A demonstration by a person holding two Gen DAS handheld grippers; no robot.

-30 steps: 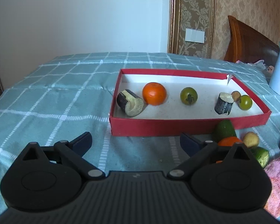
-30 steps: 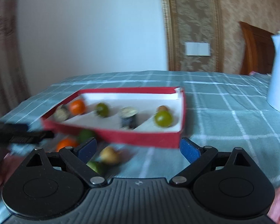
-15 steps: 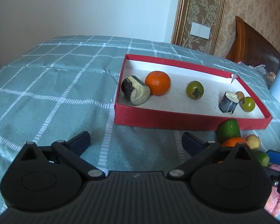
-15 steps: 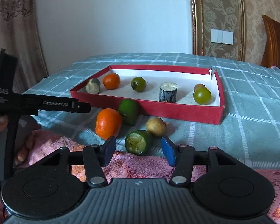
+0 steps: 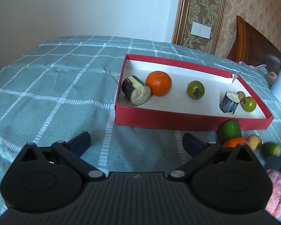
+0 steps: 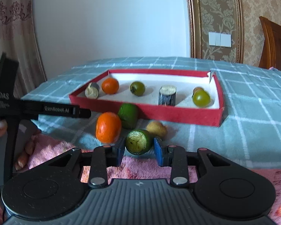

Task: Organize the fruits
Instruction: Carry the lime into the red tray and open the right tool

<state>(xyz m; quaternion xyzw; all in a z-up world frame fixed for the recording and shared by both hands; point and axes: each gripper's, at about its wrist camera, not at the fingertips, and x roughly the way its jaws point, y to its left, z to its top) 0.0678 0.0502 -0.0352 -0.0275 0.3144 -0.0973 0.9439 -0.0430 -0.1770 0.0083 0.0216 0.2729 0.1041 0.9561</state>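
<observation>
Bench (image 5: 46, 86) comes first: a wide surface under a teal checked cloth, with a pink towel (image 6: 52, 148) over the near edge. On it sits our red box (image 6: 178, 113), shallow and white inside, already holding an orange (image 6: 110, 85), two green tomatoes, two dark cut stubs and a small brown fruit. Outside its near wall lie four loose pieces: a second orange (image 6: 108, 127), a green chunk (image 6: 128, 115) against the wall, a small yellowish fruit (image 6: 156, 129) and a cut green piece (image 6: 138, 142) closest to us.

Our right hand-held gripper (image 6: 139, 151) has that cut green piece between its blue pads, and its jaws are closing on it; the pads look to be touching its sides, though whether the hold is firm we cannot tell. Our left hand-held gripper (image 5: 136, 141) hovers wide open over bare cloth in front of the box, holding nothing.

We judge the step to be picking up this piece. Next we would need a secure squeeze, then a lift clear of the box wall and a release in a free spot inside.
</observation>
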